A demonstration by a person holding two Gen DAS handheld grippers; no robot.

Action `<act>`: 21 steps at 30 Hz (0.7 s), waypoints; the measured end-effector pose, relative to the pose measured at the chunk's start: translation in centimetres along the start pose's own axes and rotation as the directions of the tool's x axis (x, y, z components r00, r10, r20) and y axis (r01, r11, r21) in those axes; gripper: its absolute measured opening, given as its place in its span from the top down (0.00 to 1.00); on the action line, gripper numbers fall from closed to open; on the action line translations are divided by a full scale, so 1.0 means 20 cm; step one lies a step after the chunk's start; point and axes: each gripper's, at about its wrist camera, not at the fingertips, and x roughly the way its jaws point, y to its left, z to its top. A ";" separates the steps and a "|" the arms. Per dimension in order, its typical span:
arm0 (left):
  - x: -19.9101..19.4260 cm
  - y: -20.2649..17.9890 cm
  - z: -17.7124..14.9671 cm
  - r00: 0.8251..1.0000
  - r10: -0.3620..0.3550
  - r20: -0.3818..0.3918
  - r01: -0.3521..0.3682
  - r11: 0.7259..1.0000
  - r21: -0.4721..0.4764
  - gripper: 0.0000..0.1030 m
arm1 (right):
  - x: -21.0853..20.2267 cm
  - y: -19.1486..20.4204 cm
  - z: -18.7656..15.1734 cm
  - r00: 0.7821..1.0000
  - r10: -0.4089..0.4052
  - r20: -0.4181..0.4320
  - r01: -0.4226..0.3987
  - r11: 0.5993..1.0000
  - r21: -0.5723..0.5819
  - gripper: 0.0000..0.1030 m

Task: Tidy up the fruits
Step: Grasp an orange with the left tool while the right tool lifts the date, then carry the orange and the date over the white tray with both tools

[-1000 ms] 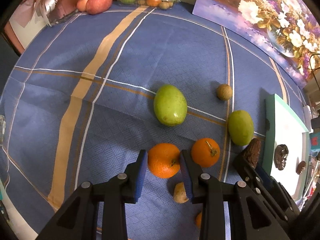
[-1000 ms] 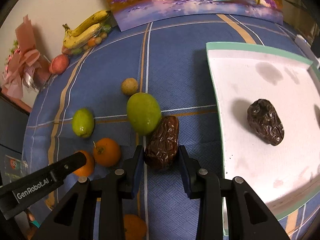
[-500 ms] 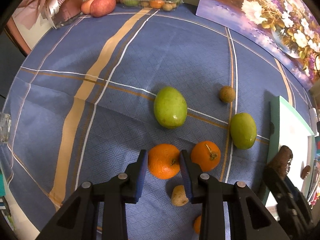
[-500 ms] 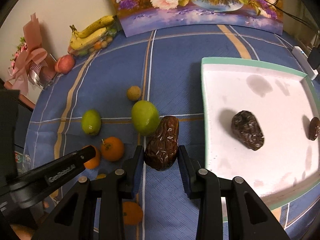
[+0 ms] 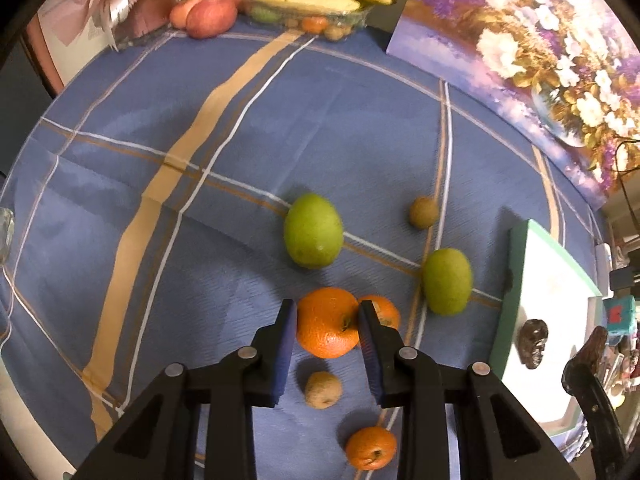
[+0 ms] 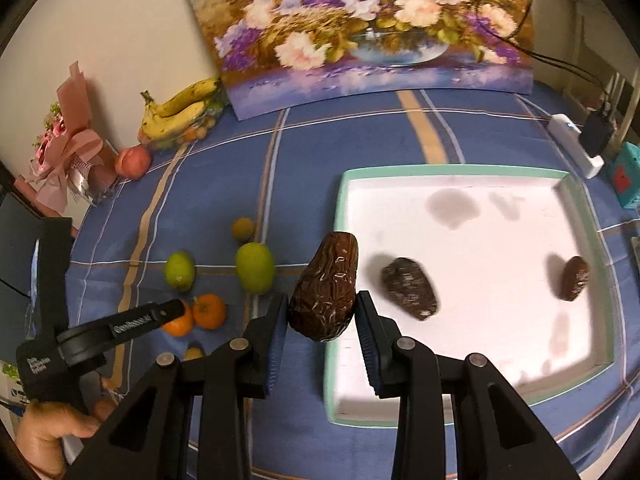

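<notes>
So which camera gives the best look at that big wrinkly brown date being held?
The right wrist view: the date sits front and centre, clamped in the right gripper. In the left wrist view it is only a dark sliver at the right edge.

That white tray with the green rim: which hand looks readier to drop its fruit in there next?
Probably the right. The right gripper already holds a date at the white tray edge, where two dates lie. The left gripper grips an orange farther away.
</notes>
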 end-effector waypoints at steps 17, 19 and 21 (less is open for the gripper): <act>-0.16 -0.29 -0.06 0.995 -0.080 0.062 0.071 0.989 0.132 0.68 | -0.06 -0.57 -0.02 0.992 -0.116 -0.045 0.121 0.988 0.102 0.66; -0.17 -0.35 -0.09 0.994 -0.092 0.057 0.081 0.983 0.163 0.68 | -0.07 -0.62 -0.02 0.991 -0.122 -0.051 0.127 0.985 0.117 0.66; -0.17 -0.42 -0.12 0.993 -0.106 0.045 0.095 0.975 0.199 0.68 | -0.08 -0.67 -0.04 0.990 -0.127 -0.058 0.133 0.983 0.125 0.66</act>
